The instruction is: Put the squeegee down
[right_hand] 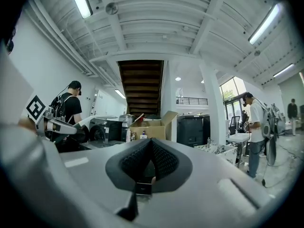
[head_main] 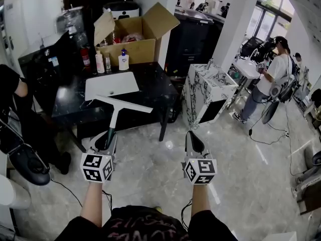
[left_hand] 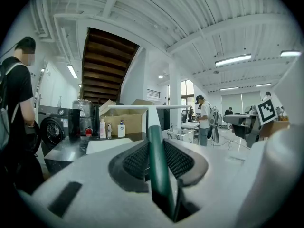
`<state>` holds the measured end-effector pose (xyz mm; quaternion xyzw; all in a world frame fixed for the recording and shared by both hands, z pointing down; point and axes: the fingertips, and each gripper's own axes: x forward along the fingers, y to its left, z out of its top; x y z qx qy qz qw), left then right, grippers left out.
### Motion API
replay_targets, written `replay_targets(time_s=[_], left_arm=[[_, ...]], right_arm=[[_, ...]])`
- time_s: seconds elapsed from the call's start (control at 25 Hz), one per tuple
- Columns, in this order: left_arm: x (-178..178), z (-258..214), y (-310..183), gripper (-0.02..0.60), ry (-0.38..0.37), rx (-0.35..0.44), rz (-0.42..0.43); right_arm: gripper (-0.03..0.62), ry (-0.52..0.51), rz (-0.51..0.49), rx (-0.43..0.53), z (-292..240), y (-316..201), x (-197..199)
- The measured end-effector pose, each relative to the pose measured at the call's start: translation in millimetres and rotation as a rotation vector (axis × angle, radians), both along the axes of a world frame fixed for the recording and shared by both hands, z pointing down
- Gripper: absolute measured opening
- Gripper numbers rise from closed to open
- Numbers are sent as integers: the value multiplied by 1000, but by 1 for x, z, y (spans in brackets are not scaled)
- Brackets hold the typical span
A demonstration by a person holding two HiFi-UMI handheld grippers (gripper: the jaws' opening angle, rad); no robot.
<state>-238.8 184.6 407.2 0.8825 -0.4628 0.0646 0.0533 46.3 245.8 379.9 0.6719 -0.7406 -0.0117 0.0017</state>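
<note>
My left gripper (head_main: 107, 137) is shut on the dark green handle of the squeegee (head_main: 116, 115). Its white blade (head_main: 125, 104) hangs in the air over the front edge of the black table (head_main: 150, 87). In the left gripper view the green handle (left_hand: 156, 160) runs straight up between the two black pads, and the white blade (left_hand: 142, 108) crosses level above them. My right gripper (head_main: 192, 140) hovers over the marble floor to the right of the table, jaws shut with nothing between them. Its pads (right_hand: 161, 158) meet at the tips in the right gripper view.
A white board (head_main: 110, 84) lies on the table, with bottles (head_main: 123, 60) and an open cardboard box (head_main: 133, 39) behind it. A marble-patterned cabinet (head_main: 208, 92) stands to the right. One person (head_main: 15, 109) stands at the table's left, another (head_main: 273, 74) far right. Cables trail on the floor.
</note>
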Motion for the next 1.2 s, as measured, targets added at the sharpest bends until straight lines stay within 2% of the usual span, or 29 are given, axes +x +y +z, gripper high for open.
replay_targets(time_s=[0.16,0.6,0.92,1.2], left_arm=[[-4,3,1,100,12,-11,-4],[-28,9,3,100,24,-21,-7],[-55,21,0,100,38,-27,3],[-63,26,-1,100,35,-32,30]], right_arm=[[10,-8,-6,26,-1,1,-4],[9,-6,-1,7,5,-2,-27],[9,5,5,-11,20,-3,-58],[9,0,28,-16,26,0,-69]])
